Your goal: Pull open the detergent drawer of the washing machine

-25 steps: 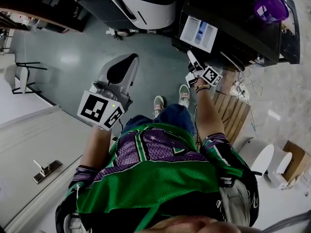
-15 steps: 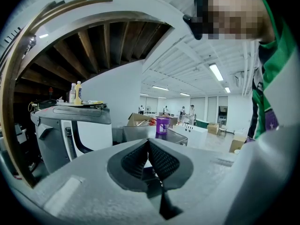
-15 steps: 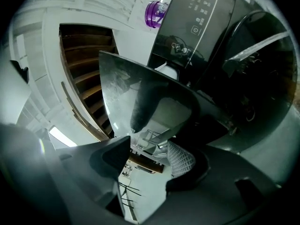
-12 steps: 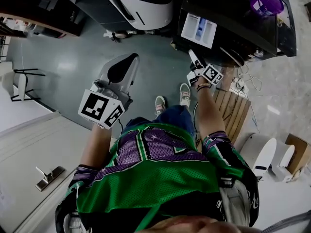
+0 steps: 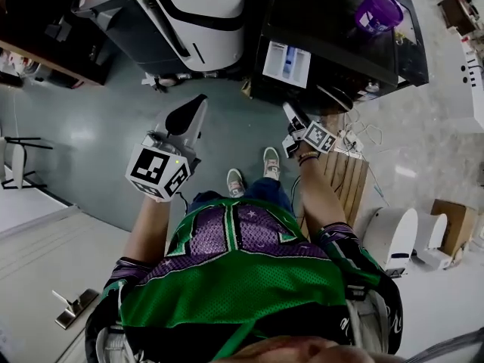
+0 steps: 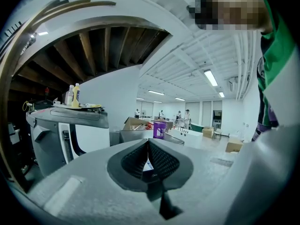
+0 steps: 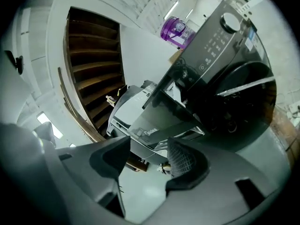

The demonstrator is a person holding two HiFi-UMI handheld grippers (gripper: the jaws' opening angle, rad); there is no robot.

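The black washing machine [image 5: 340, 44] stands ahead on the right. Its detergent drawer [image 5: 286, 63] sticks out, showing a white tray with a blue compartment. My right gripper [image 5: 290, 112] hangs open just short of the drawer front, not touching it. In the right gripper view the drawer [image 7: 159, 116] juts from the machine [image 7: 234, 78] beyond my open right gripper [image 7: 150, 156], with nothing between the pads. My left gripper [image 5: 198, 103] is held out over the floor to the left. Its pads meet with nothing in them in the left gripper view [image 6: 148, 156].
A white and grey machine [image 5: 197, 6] stands left of the washer, with bottles [image 6: 72, 95] on top. A purple jug [image 5: 376, 10] sits on the washer. A wooden pallet [image 5: 340, 180], a cardboard box [image 5: 446, 221] and a door handle [image 5: 72, 308] lie around my feet.
The head view has swung, so everything sits lower and further left. The right gripper is a little farther back from the drawer front. Both grippers keep their states.
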